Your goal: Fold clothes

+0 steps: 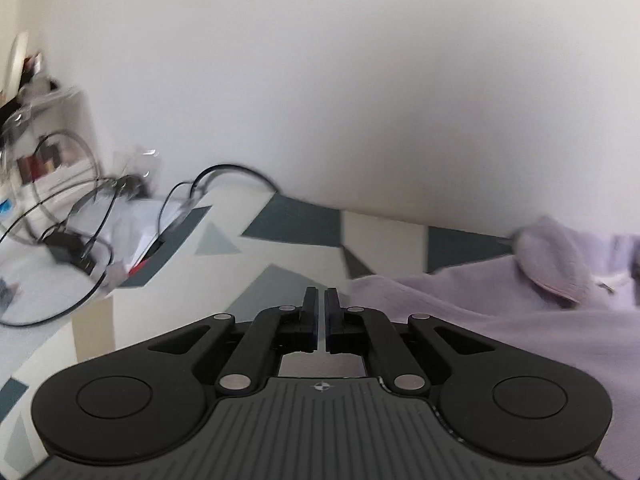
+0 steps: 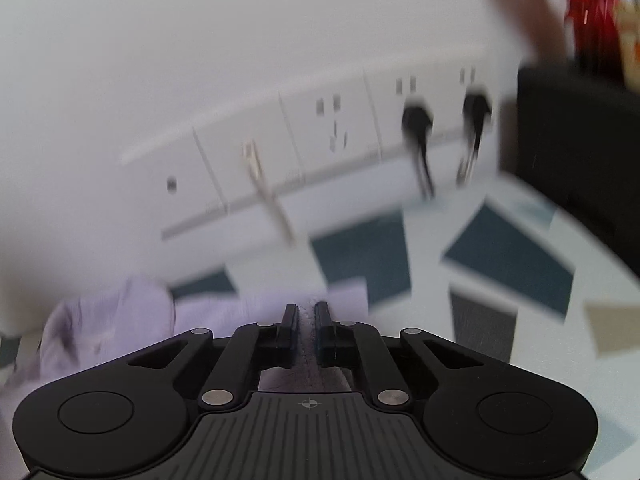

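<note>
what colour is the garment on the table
Pale lilac. The garment shows best in the left wrist view, lying on a table patterned with teal and grey shapes.

The left gripper [image 1: 321, 298] is a matte black plastic tool with two flat narrow fingers [image 1: 310, 312], and each finger hangs on two black link bars fixed with round silver pins [image 1: 235, 381]. Behind the bars there are two big rounded black housings [image 1: 114, 402], each with a shallow circle on top, and between them a dark grey ribbed plate [image 1: 320, 428] that carries a small white crosshair mark [image 1: 321, 387]. The right gripper [image 2: 306, 314] has the same look: black fingers [image 2: 289, 322], silver pins, round housings and the grey ribbed plate with a crosshair mark.
</note>
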{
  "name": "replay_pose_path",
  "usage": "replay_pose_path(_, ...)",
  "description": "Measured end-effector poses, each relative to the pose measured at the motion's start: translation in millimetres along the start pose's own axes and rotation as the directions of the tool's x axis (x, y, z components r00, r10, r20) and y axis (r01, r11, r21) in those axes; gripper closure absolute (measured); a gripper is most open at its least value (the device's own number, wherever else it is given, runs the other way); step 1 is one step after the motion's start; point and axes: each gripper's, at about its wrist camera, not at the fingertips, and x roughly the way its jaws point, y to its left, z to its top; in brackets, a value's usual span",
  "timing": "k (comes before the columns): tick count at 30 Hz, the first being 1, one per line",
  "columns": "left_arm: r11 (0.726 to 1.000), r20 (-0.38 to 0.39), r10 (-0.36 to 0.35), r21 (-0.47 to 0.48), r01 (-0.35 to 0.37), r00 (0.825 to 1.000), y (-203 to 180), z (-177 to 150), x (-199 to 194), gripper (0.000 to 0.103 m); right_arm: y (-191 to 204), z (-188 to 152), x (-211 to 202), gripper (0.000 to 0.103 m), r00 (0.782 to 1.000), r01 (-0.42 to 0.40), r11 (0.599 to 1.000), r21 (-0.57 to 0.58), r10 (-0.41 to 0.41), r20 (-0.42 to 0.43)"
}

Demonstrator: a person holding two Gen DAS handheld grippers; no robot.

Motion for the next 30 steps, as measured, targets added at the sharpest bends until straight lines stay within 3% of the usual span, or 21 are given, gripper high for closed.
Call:
replay_pose_path(4,1.000,-0.082,-0.010,-0.021,0.009,0.997,3.0,-2.0,11.7,0.097,0.4,-7.8,30.9,0.092,0.991,0.055,0.998,-0.023,-0.058,-0.122)
replay_pose_path(6,1.000,-0.100,-0.011,-0.030,0.008,0.995,5.0,0.0,3.6,0.081,-0.1,-14.4,36.2,0.078,0.984,0.097,0.994,-0.040,-0.102,-0.148)
replay_pose_path(7,0.999,-0.105,-0.012,-0.031,0.009,0.994,5.1,1.8,-3.0,0.075,0.8,-14.0,29.5,0.056,0.983,0.131,0.991,-0.032,-0.134,-0.123)
replay_pose_path(8,1.000,-0.104,-0.017,-0.026,0.015,0.994,3.7,3.6,-12.5,0.058,1.8,-13.3,22.3,0.038,0.981,0.166,0.986,-0.021,-0.167,-0.096)
replay_pose_path(9,1.000,-0.100,-0.025,-0.018,0.023,0.995,1.7,4.7,-22.9,0.035,3.3,-12.1,13.5,0.035,0.982,0.175,0.984,-0.015,-0.176,-0.075)
replay_pose_path(10,0.999,-0.096,-0.039,-0.003,0.039,0.995,-1.5,5.4,-33.4,0.023,4.6,-11.3,2.1,0.032,0.985,0.163,0.987,-0.009,-0.163,-0.058)
replay_pose_path(11,0.997,-0.090,-0.069,0.025,0.072,0.994,-7.8,4.6,-45.6,0.010,6.8,-12.1,-9.5,0.023,0.989,0.138,0.990,-0.006,-0.138,-0.046)
replay_pose_path(13,0.981,-0.088,-0.167,0.086,0.175,0.982,-21.6,-0.5,-67.3,0.009,15.4,-18.4,-29.3,0.003,0.996,0.079,0.996,-0.038,-0.080,-0.040)
replay_pose_path(16,0.953,-0.152,-0.258,0.123,0.277,0.954,-40.6,-13.7,-81.9,0.003,33.7,-33.4,-39.7,0.001,0.996,0.039,0.989,-0.144,-0.049,-0.070)
replay_pose_path(21,0.959,-0.273,-0.231,0.098,0.266,0.934,-58.8,-37.3,-66.9,0.001,55.1,-57.6,-20.5,0.001,0.972,0.093,0.956,-0.278,-0.147,-0.181)
replay_pose_path(26,0.960,-0.261,-0.219,0.117,0.256,0.940,-64.0,-49.7,-58.5,0.000,74.7,-73.4,-9.1,0.001,0.964,0.128,0.900,-0.417,-0.212,-0.161)
replay_pose_path(30,0.969,-0.230,-0.200,0.098,0.227,0.952,-65.5,-54.1,-60.1,0.000,60.3,-71.7,-2.3,0.001,0.971,0.083,0.944,-0.318,-0.149,-0.189)
